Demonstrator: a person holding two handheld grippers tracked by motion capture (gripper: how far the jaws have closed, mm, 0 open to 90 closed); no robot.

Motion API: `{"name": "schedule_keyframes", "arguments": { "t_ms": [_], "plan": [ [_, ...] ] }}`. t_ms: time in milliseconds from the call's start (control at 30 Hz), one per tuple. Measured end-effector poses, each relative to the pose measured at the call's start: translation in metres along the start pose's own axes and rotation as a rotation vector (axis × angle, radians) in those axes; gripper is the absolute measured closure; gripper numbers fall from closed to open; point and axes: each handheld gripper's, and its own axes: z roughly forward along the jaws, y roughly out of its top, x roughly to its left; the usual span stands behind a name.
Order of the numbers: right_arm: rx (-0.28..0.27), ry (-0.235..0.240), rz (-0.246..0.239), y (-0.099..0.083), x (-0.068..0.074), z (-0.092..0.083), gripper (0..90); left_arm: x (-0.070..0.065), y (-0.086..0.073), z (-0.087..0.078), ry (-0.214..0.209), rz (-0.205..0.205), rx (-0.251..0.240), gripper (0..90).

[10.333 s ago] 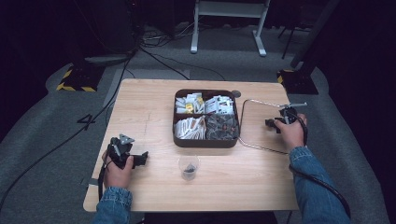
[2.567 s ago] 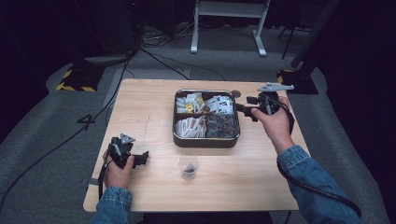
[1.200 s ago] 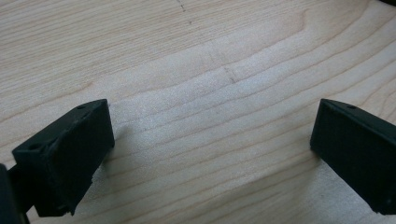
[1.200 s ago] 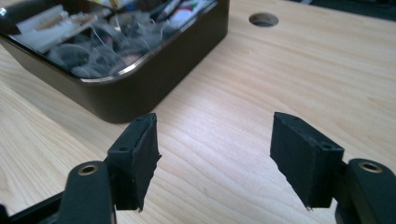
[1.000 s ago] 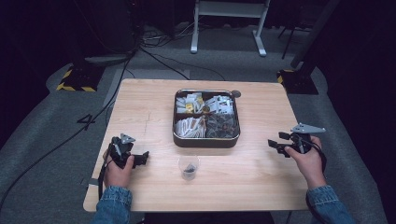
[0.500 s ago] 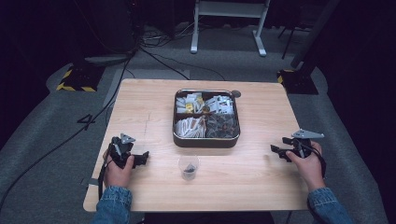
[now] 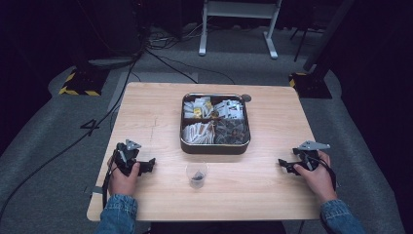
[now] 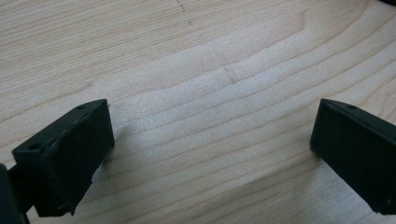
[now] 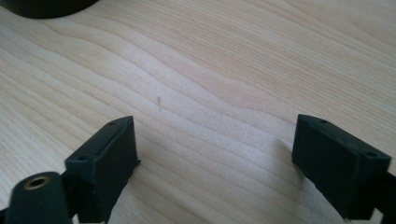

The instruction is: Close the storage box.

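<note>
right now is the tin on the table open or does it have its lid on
Open. The tin has no lid on it: the high view looks straight into its compartments, which hold packets. The lid's whereabouts cannot be told.

- A light wooden table (image 7: 146, 112) with rounded corners stands on a grey carpeted floor (image 7: 44, 161).
- The room beyond the table is dark, almost black at the sides and back.
- A white metal frame (image 7: 238, 24) with two legs stands at the far side.
- Black cables (image 7: 160, 53) trail across the floor toward the table.
- A black base with yellow-and-black striped edging (image 7: 78, 84) sits at the far left; another dark base (image 7: 311, 83) sits at the far right.
</note>
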Motion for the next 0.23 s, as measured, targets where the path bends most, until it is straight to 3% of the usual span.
{"name": "schedule_keyframes", "arguments": {
  "t_ms": [233],
  "plan": [
    [0.0,0.008,-0.002,0.0001,-0.0002,0.0005,12.6,0.0,0.0,0.0,0.0,0.0,0.001,0.0]
  ]
}}
